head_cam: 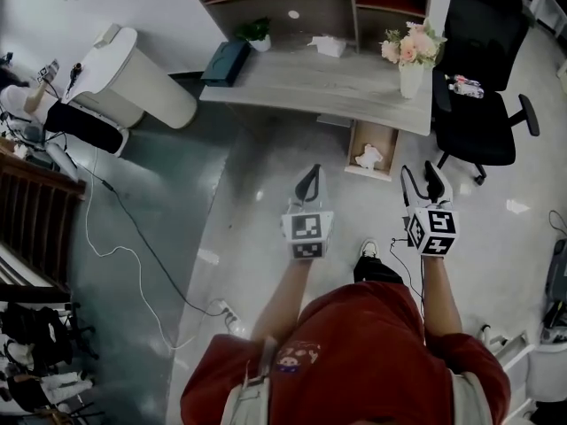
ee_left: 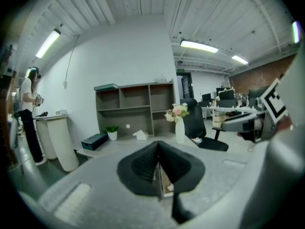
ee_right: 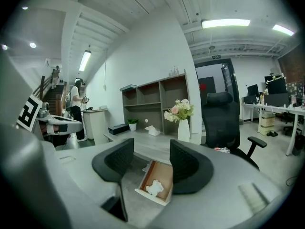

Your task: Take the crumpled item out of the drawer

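Your right gripper [ee_right: 151,162] has its jaws spread wide and holds nothing. Through the gap between them you look down into the open drawer [ee_right: 153,195]. The crumpled item [ee_right: 154,187] lies on the drawer's floor near its front end, clear of both jaws, ahead of them and lower.

In the head view the right gripper [head_cam: 422,181] hovers just off the drawer's [head_cam: 353,147] front right corner. The crumpled item [head_cam: 368,157] sits inside the drawer, close to the front edge and to the left of that gripper.

Your left gripper [ee_left: 158,162] has its jaws pressed together with nothing between them. In the head view it hangs off the drawer's front left corner, further from the item than the right one.

The drawer juts out from under the desk [head_cam: 310,82]. A vase of flowers [head_cam: 409,60] stands on the desk just behind the drawer's back end.
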{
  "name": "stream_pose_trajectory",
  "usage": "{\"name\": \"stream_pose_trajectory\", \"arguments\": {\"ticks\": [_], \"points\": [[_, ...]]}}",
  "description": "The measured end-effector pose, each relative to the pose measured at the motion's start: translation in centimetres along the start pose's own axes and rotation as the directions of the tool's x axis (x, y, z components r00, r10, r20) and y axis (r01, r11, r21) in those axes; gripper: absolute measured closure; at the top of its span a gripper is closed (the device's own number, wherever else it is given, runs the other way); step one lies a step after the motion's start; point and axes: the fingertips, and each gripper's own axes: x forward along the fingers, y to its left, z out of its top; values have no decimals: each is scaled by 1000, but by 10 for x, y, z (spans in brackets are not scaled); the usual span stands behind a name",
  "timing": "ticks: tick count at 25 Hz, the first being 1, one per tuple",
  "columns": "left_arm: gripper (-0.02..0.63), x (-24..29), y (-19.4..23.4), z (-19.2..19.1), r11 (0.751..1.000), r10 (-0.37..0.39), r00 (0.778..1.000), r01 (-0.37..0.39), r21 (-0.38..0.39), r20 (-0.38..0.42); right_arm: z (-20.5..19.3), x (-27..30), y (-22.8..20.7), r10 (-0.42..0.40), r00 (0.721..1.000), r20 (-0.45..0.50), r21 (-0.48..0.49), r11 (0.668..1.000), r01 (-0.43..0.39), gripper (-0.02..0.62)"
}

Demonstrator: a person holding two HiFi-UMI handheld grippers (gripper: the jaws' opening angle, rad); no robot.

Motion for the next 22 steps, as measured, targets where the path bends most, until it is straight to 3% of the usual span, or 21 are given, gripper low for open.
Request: {"name": "stream_pose_trajectory", "arguments": {"ticks": [12,22], "points": [[607,109,-10,21,1000,25,999,-24,4,-37,14,89,-74,42,999,-34,23,999,-42,374],[607,138,-5,2,998,61,994,-62,-7,-86,-3,130,-84,101,992,-82,27,995,-99,375]]}}
